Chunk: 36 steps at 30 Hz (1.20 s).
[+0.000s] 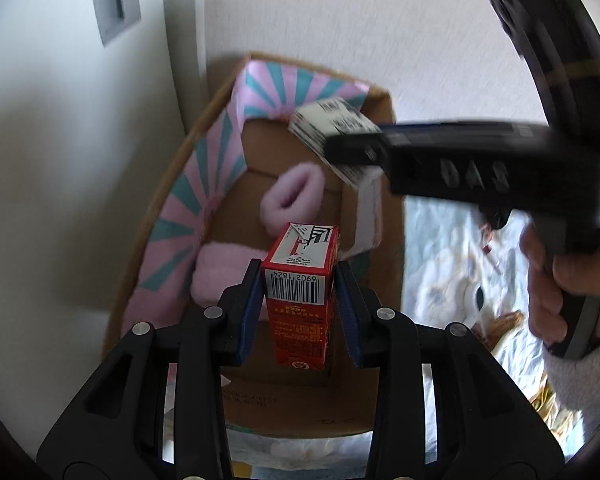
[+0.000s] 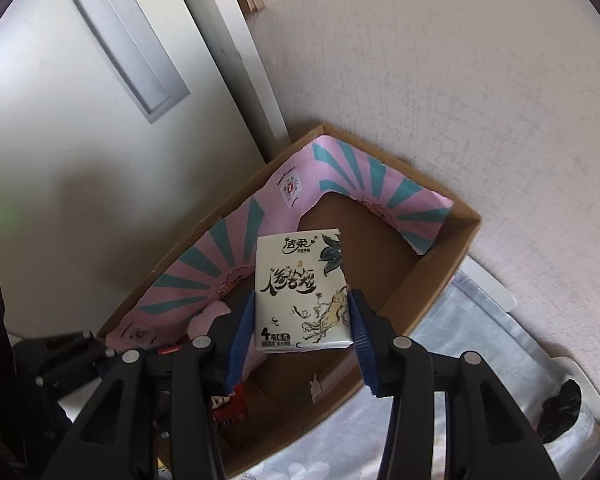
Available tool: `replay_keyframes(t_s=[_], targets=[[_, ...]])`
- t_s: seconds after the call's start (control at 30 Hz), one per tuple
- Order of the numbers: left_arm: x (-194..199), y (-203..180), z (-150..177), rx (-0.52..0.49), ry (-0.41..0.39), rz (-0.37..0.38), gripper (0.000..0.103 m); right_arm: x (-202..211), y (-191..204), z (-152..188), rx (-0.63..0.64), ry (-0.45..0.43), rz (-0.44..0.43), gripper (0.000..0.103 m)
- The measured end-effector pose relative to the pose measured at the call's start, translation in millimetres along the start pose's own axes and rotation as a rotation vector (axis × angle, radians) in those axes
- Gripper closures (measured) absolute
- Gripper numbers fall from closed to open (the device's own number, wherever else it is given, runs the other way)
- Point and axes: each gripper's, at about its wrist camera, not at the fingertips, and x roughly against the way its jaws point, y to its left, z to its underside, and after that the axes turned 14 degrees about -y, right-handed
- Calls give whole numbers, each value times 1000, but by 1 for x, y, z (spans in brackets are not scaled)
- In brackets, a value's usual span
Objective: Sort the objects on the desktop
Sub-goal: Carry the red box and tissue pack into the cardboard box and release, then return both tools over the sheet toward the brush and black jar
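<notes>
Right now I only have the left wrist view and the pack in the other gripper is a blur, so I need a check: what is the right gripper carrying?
Observer: A white tissue pack with black brush lettering, clamped in the right gripper.
Operator: Is it over the box yet?
Observer: Yes, it hangs above the cardboard box, over bare brown floor.
Operator: Anything beyond the box's right side?
Observer: A dark object lies on the pale cloth.
</notes>
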Motion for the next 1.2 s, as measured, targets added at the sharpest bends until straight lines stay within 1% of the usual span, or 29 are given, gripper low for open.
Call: replay_keyframes(t_s=[0.17,0.23,0.27,0.3,0.33,0.37,0.43,0.53,0.7,0.87,0.97,1.2], targets=[[-5,-1,2,-1,10,7,71,-12,2,-5,17,16,16,60],[-4,-3,0,-4,5,10,70,-18,4,-9,25,20,45,59],[-6,-2,-3,-2,11,11,60,-22,2,-11,17,33,61,55],[-10,-1,-5,0,29,11,28,-22,0,-11,4,44,65,47],[-13,-1,-6,-2,47,7,12,-23,-2,-11,-13,54,69,43],[-13,-2,-6,-7,41,-2,1,-24,-5,-12,-31,55,69,39],[-8,-4,-6,-20,2,-6,1,-20,-9,-13,-64,41,53,36],[-2,-8,-5,-44,-13,2,1,-11,-11,-15,-73,20,68,36],[-6,-8,-6,-38,-5,9,1,-4,-10,-12,-58,14,98,36],[-4,-3,-3,-26,-9,-4,1,4,-6,-6,-31,8,118,36],[0,0,-2,-16,-8,3,1,-1,-8,-3,-27,10,118,36],[16,4,0,11,-28,14,1,12,-6,-3,-42,-24,110,36]])
